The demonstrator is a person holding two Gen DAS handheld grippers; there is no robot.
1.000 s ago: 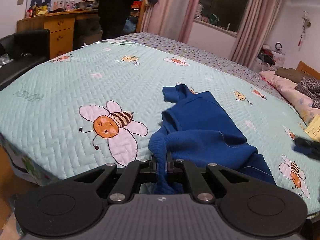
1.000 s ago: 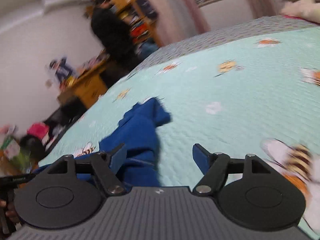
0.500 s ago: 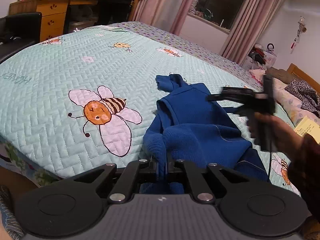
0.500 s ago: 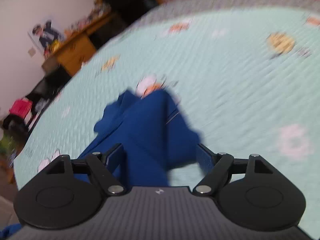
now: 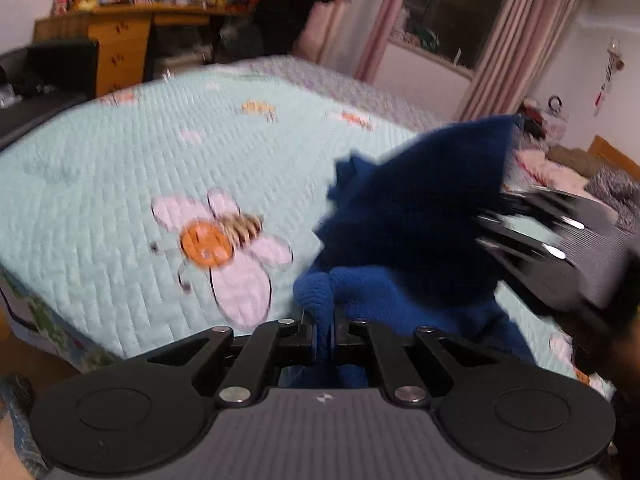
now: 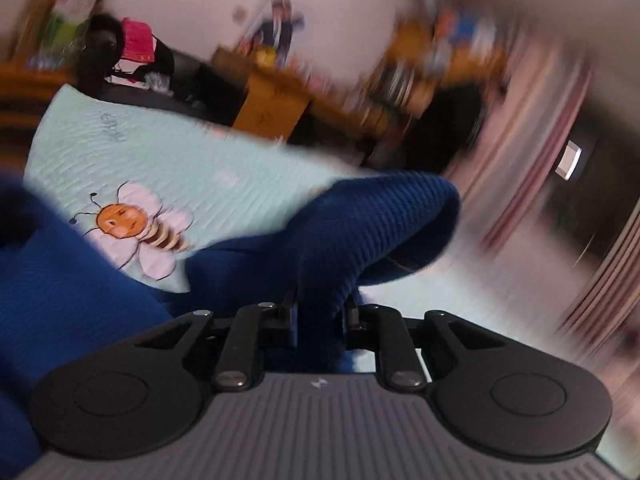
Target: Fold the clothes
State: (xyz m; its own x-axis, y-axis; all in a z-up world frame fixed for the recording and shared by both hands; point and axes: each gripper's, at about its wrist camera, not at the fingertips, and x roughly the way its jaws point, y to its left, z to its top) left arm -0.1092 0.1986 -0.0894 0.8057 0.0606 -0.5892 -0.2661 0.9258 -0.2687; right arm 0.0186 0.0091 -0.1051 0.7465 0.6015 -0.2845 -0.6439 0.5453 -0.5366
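Note:
A blue knit garment (image 5: 416, 216) is lifted partly off the mint bee-print quilt (image 5: 120, 184). My left gripper (image 5: 323, 328) is shut on a ribbed edge of it at the bed's near side. In the left wrist view the right gripper (image 5: 532, 236) appears blurred at the right, holding up another part of the fabric. The right wrist view shows my right gripper (image 6: 320, 312) shut on a ribbed blue cuff (image 6: 372, 224), with more of the blue garment (image 6: 60, 288) at the lower left.
A wooden desk (image 5: 120, 40) and a black chair (image 5: 48, 68) stand beyond the bed's far left. A person in dark clothes (image 5: 288, 8) stands by the pink curtains (image 5: 504, 48). Pillows (image 5: 572, 172) lie at the right end. The bed edge (image 5: 60, 324) drops off near me.
My right gripper, open over the garment before, has shut on the ribbed cuff and lifted it. The garment has risen off the quilt. The left gripper keeps its hold.

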